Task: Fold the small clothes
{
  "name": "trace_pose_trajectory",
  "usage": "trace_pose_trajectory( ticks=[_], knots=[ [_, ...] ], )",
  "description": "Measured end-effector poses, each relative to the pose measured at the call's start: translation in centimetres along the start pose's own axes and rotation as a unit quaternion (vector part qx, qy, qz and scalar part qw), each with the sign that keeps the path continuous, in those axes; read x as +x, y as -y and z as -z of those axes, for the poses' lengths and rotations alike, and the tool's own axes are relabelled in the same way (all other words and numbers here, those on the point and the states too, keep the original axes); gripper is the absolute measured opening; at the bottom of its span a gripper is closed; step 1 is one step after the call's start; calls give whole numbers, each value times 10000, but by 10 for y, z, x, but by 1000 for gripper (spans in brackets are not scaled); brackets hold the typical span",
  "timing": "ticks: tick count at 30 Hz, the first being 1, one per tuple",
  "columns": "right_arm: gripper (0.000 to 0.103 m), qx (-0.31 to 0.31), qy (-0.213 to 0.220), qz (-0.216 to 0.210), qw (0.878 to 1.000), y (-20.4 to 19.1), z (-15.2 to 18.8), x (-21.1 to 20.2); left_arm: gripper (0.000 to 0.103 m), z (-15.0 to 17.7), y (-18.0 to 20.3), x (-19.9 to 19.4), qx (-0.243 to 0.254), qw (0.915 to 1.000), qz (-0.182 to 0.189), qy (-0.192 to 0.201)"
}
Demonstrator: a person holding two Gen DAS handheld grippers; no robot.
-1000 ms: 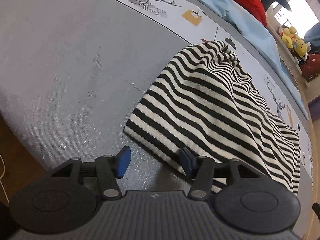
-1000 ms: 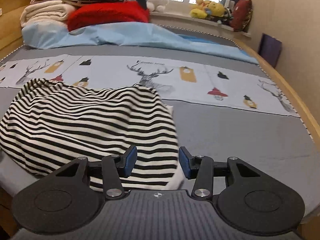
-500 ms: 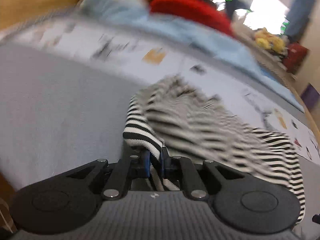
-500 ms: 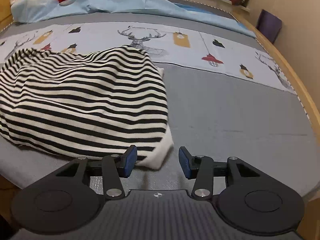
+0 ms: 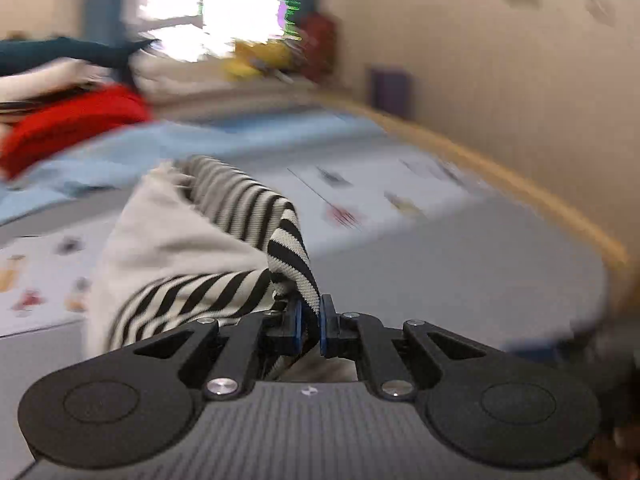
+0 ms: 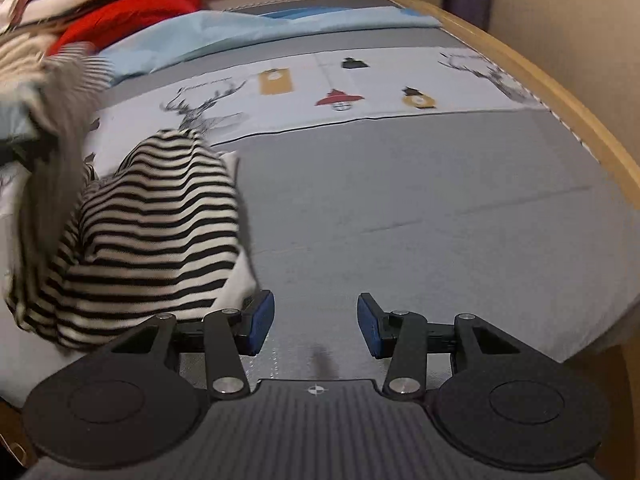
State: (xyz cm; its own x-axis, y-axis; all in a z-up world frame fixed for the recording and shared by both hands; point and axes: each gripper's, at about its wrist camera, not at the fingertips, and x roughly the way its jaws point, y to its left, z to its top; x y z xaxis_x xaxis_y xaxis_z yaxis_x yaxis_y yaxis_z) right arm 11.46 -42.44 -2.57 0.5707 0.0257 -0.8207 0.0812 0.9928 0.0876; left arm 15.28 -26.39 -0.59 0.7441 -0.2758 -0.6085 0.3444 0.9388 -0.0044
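Observation:
A black-and-white striped garment (image 6: 156, 224) lies bunched on the grey bed cover (image 6: 420, 208), its left part lifted and blurred. In the left wrist view my left gripper (image 5: 310, 322) is shut on a corner of the striped garment (image 5: 288, 236), which hangs raised above the bed with its pale inner side (image 5: 168, 236) showing. My right gripper (image 6: 316, 320) stands open just above the cover, right of the garment's lower right corner, with nothing between its fingers.
A printed sheet with deer and lamps (image 6: 360, 80) crosses the bed. Behind it lie a light blue blanket (image 6: 248, 24), a red one (image 6: 128, 8) and stacked bedding. A wooden bed rail (image 6: 560, 104) runs along the right, by a beige wall.
My left gripper shut on the garment's near corner, then lifted and swung it across the bed, turning as it went. My right gripper slid to the right off the garment, staying open.

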Motion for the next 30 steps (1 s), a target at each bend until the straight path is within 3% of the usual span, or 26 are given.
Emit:
trace_pose_trajectory(
  ticks=[4,6,8,10,12,15,16,18,19,21,23,24,27,30],
  knots=[
    [47,251,-31,-76,9997,16,-1,1,16,8,8,35,-460,9945,582,-745],
    [47,306,-61,-151,9994,21,-1,2,46,3,-3,26,-514,9916,1009,-622],
    [47,348,-94,-255,9990,26,-1,4,58,-5,-15,7,-439,9927,1094,-243],
    [47,451,-148,-371,9982,31,-3,8,57,-6,-34,-13,-543,9940,952,32],
    [47,642,-209,-525,9963,38,-5,11,36,-2,-65,-19,-887,9935,716,49],
    [47,934,-208,-872,9916,42,-10,14,13,12,-101,-11,-1254,9917,227,-139],
    [47,983,-183,-982,9901,40,-12,16,10,17,-109,-10,-1335,9908,105,-213],
    [48,983,-110,-1159,9883,35,-17,17,8,30,-118,-4,-1475,9881,-12,-439],
    [48,946,-65,-1220,9880,31,-20,17,8,39,-114,3,-1451,9872,98,-652],
    [48,809,53,-1324,9879,22,-27,19,8,60,-90,25,-1048,9832,674,-1335],
    [48,690,205,-1387,9877,15,-34,18,8,77,-62,36,-391,9836,619,-1651],
    [49,627,296,-1404,9877,11,-37,18,8,81,-55,35,-245,9856,531,-1588],
    [51,410,519,-1444,9873,2,-45,18,8,82,-56,22,-602,9877,738,-1243],
    [51,-8,642,-1472,9870,-11,-51,23,9,74,-62,4,-485,9943,488,-811]
  ],
)
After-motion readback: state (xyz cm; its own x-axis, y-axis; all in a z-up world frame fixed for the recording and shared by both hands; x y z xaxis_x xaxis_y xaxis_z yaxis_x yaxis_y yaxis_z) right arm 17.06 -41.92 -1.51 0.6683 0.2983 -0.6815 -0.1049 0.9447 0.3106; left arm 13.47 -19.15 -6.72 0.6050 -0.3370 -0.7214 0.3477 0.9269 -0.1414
